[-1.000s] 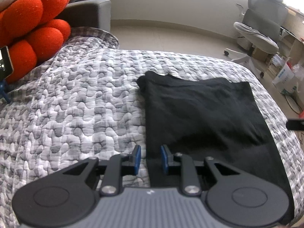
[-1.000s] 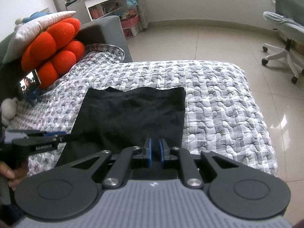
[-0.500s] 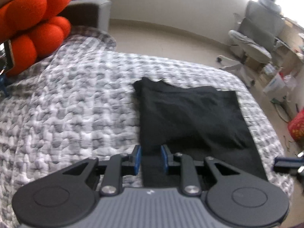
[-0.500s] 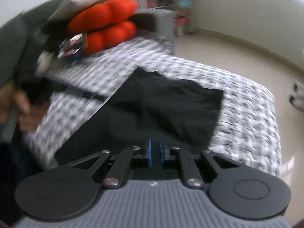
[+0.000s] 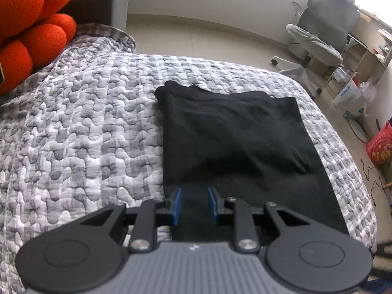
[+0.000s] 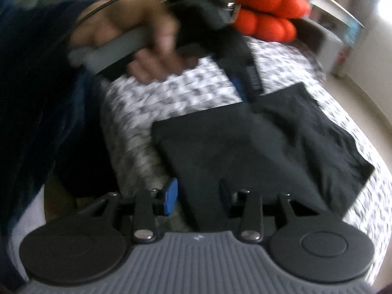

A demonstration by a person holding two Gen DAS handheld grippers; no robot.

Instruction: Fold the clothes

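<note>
A black garment (image 5: 232, 132) lies folded into a long rectangle on the grey quilted bed (image 5: 85, 134). My left gripper (image 5: 194, 204) hovers open over the garment's near left corner, and black cloth shows flat between its blue pads. The right wrist view is blurred. In it my right gripper (image 6: 197, 194) stands wide open above the near end of the garment (image 6: 245, 152). A hand (image 6: 147, 56) holds the left gripper's grey handle at the top of that view.
Orange round cushions (image 5: 29, 24) are piled at the bed's far left by a grey headboard (image 5: 103, 5). A grey office chair (image 5: 318, 31), boxes and a red bag (image 5: 379, 144) stand on the floor past the right bed edge.
My right gripper has gone from shut to wide open and swung round towards the cushions. My left gripper stayed open and shifted slightly right over the garment's corner.
</note>
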